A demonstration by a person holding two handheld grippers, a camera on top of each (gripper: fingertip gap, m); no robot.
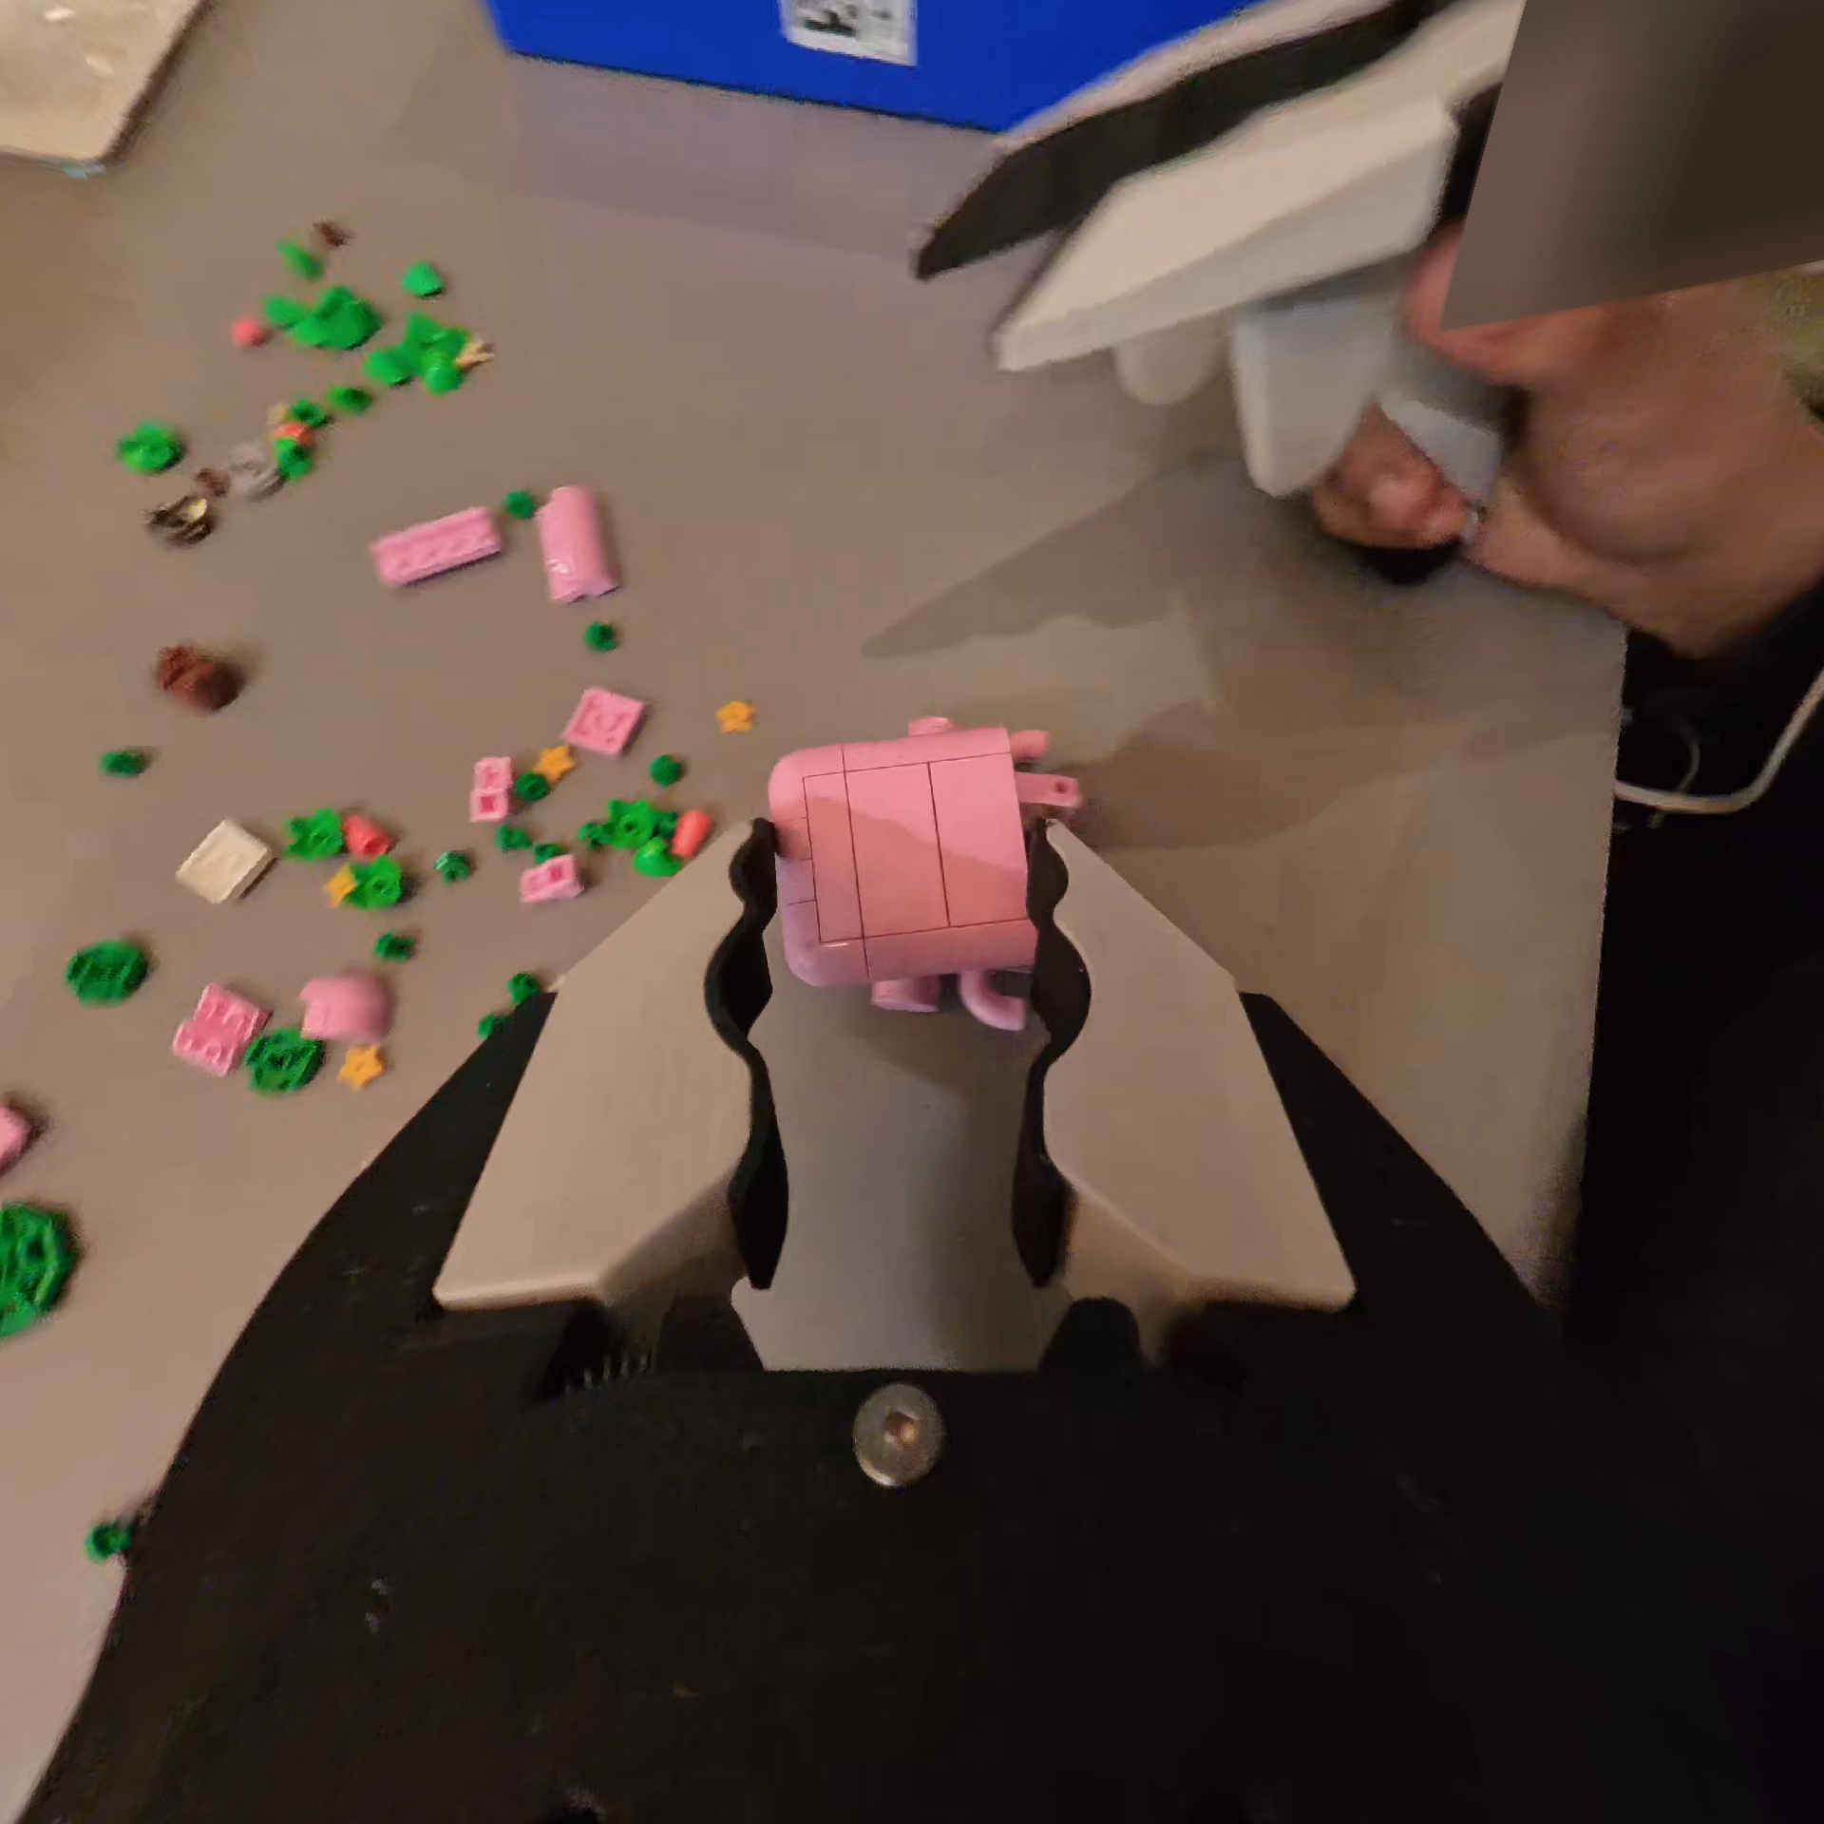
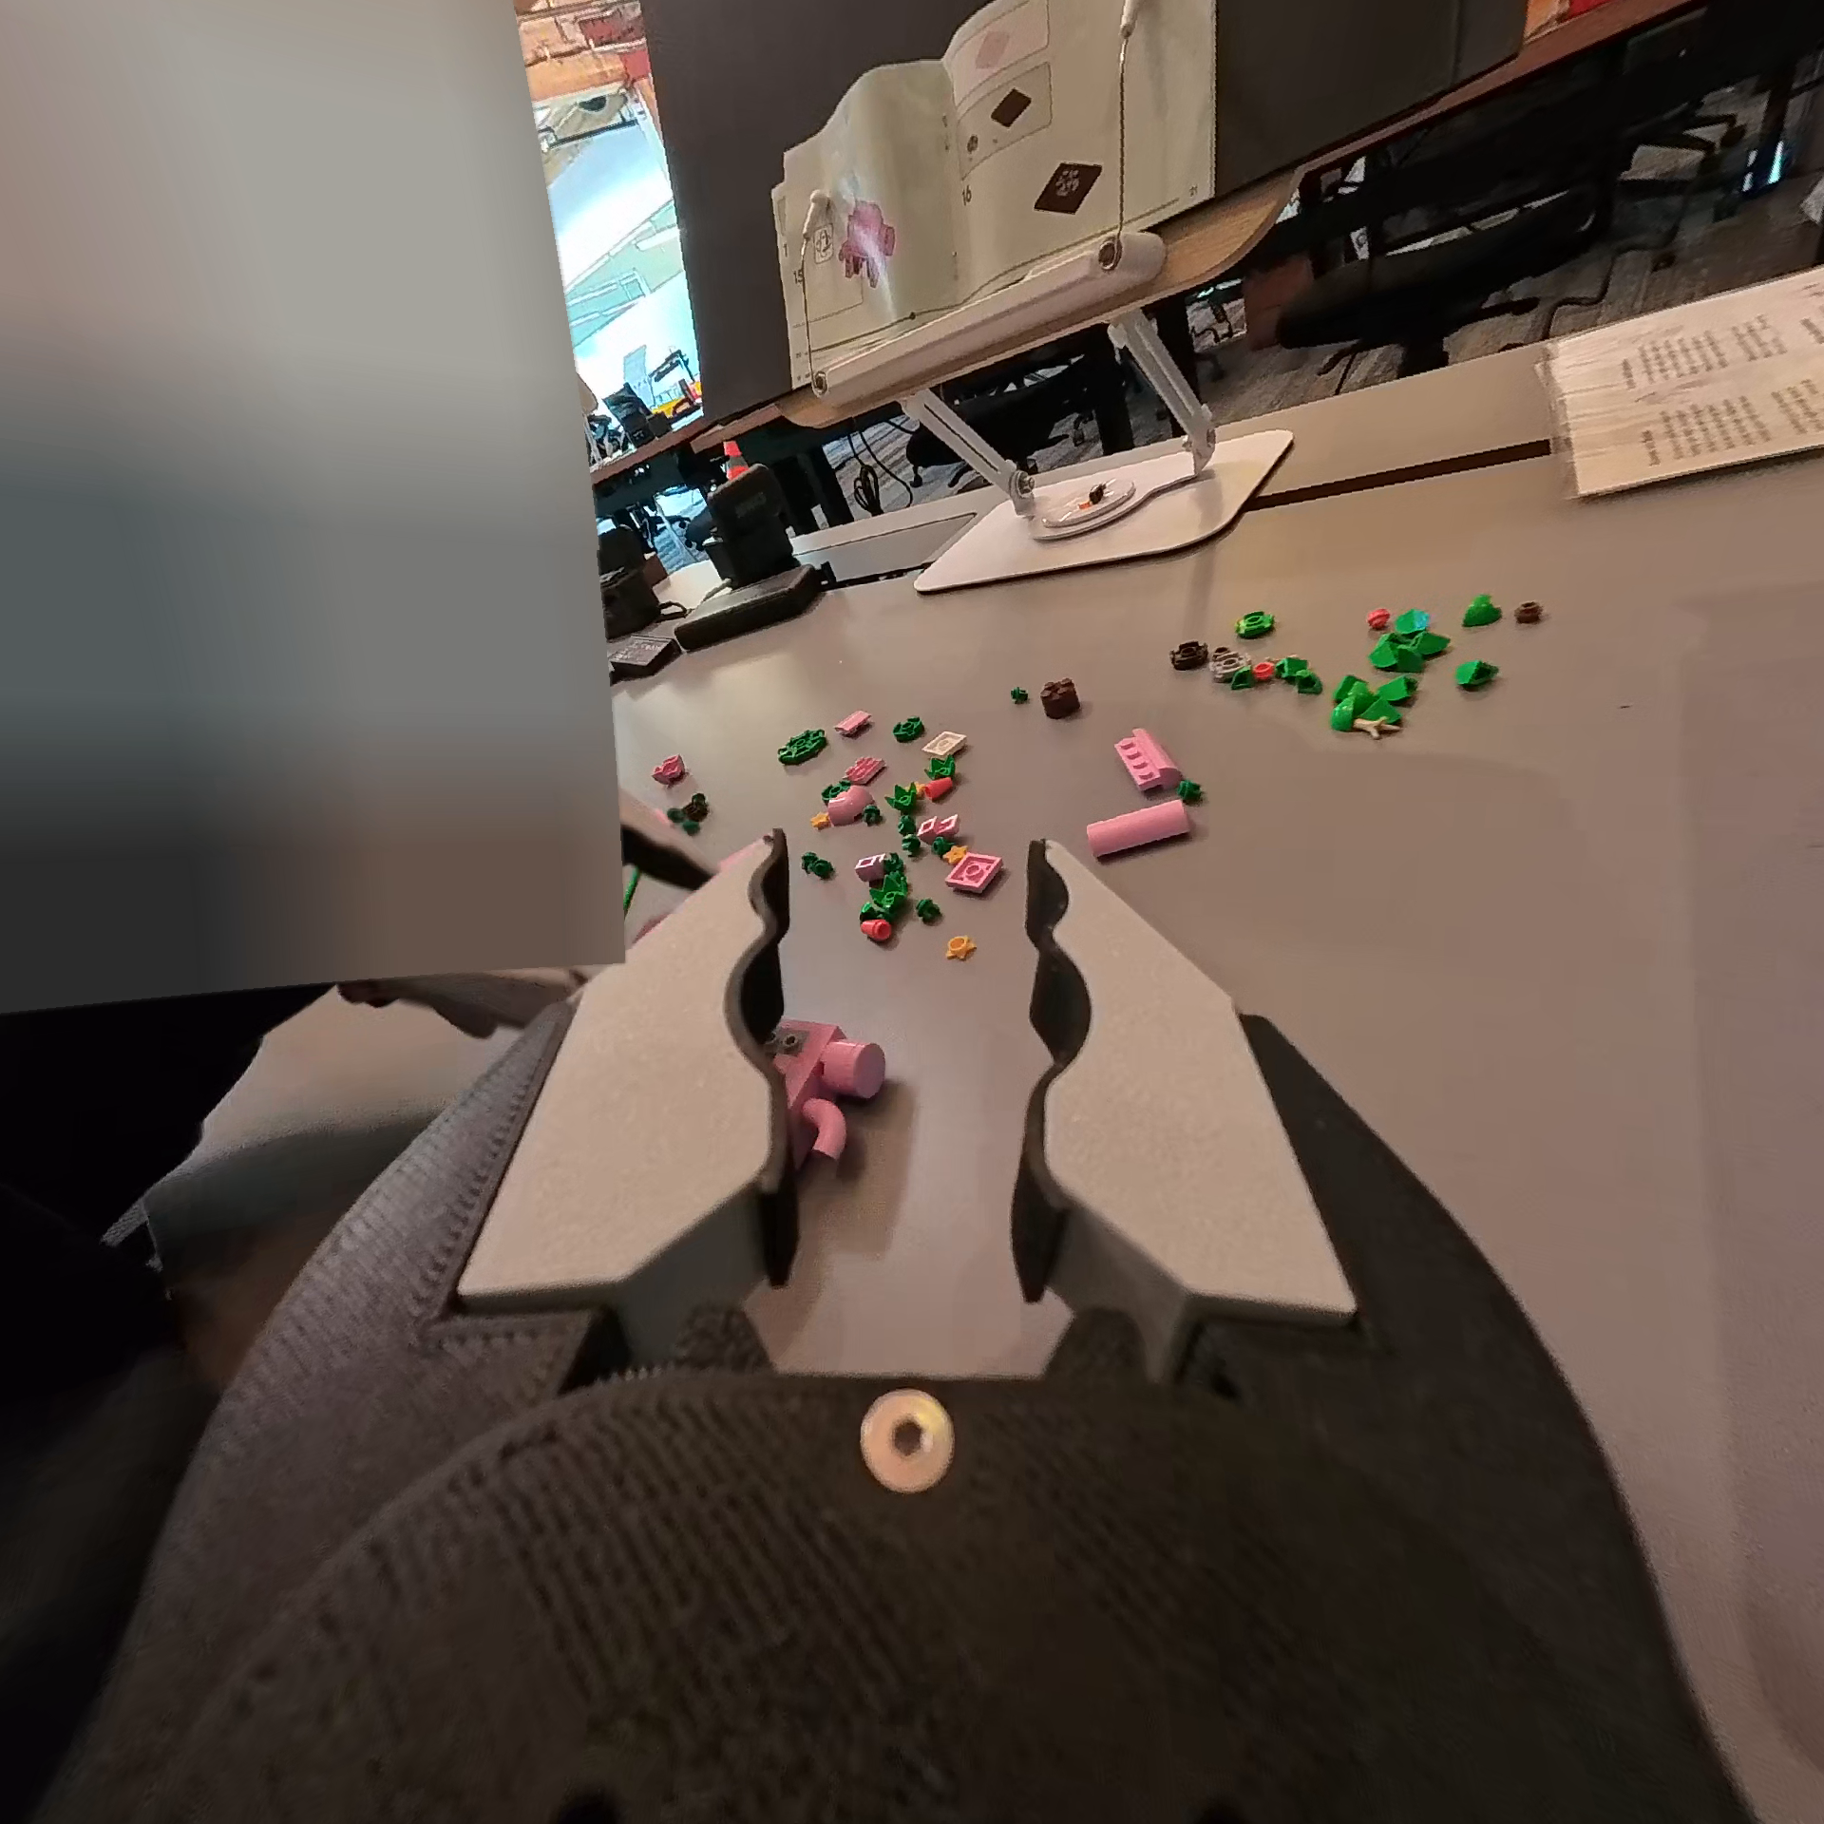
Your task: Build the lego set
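Pink is what fills my left wrist view: the half-built pink lego body point(image 1: 903, 854) sits between the fingertips of my left gripper point(image 1: 900, 869), tilted, with small pink stubs poking out on its far side and beneath it. Both black pads touch its sides, so I read the tongs as clamped on it, just above the grey table point(image 1: 987, 494).

My right gripper point(image 2: 906, 878) is held off to the side with its fingers well apart and nothing between the tips. In its own view the pink body point(image 2: 824, 1081) peeks out from behind the left finger, lower down (only a round stub and a curved bit show). From the left wrist view that right gripper point(image 1: 987, 296) appears blurred at the upper right, with a person's hand point(image 1: 1579, 494) wrapped round its grip.

Loose pieces lie scattered on the table beyond: a long pink rounded brick point(image 2: 1138, 827), a pink studded plate point(image 2: 1145, 760), a square pink tile point(image 2: 974, 873), a brown round piece point(image 2: 1060, 697), and a cluster of green leaf pieces point(image 2: 1387, 676) farther right. An open instruction booklet point(image 2: 997, 158) rests on a white stand point(image 2: 1105, 513) at the back. A blue box point(image 1: 839, 59) sits at the table's far edge in the left view.
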